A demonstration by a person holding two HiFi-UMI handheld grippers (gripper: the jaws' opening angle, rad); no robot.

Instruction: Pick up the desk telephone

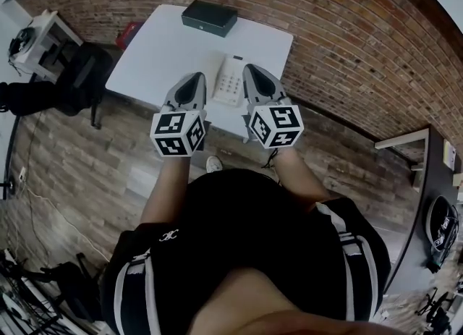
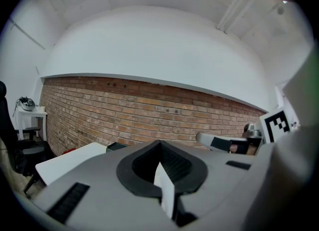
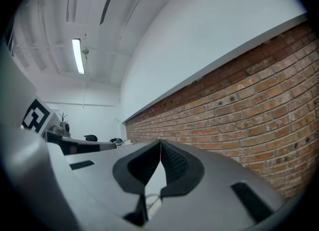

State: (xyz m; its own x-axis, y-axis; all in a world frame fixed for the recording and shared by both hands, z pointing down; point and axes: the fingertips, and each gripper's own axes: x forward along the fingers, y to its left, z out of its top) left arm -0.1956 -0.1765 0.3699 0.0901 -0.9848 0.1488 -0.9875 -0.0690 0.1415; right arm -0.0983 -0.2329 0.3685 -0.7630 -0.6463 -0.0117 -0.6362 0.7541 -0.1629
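Note:
A white desk telephone (image 1: 230, 80) lies on the white table (image 1: 159, 51), close to its near edge. In the head view my left gripper (image 1: 194, 77) hovers just left of the phone, and my right gripper (image 1: 250, 69) hovers just right of it. Both are held about level, above the table's near edge, pointing toward the brick wall. In the left gripper view the left gripper (image 2: 159, 144) has its jaws together with nothing between them. The right gripper (image 3: 160, 143) looks the same in the right gripper view. Neither touches the phone.
A black box (image 1: 209, 17) sits at the table's far end by the brick wall (image 1: 347, 44). A black bag (image 1: 81, 80) and a white stand (image 1: 40, 37) are left of the table. A dark desk (image 1: 434, 181) is far right. My shoe (image 1: 213, 164) shows below the table edge.

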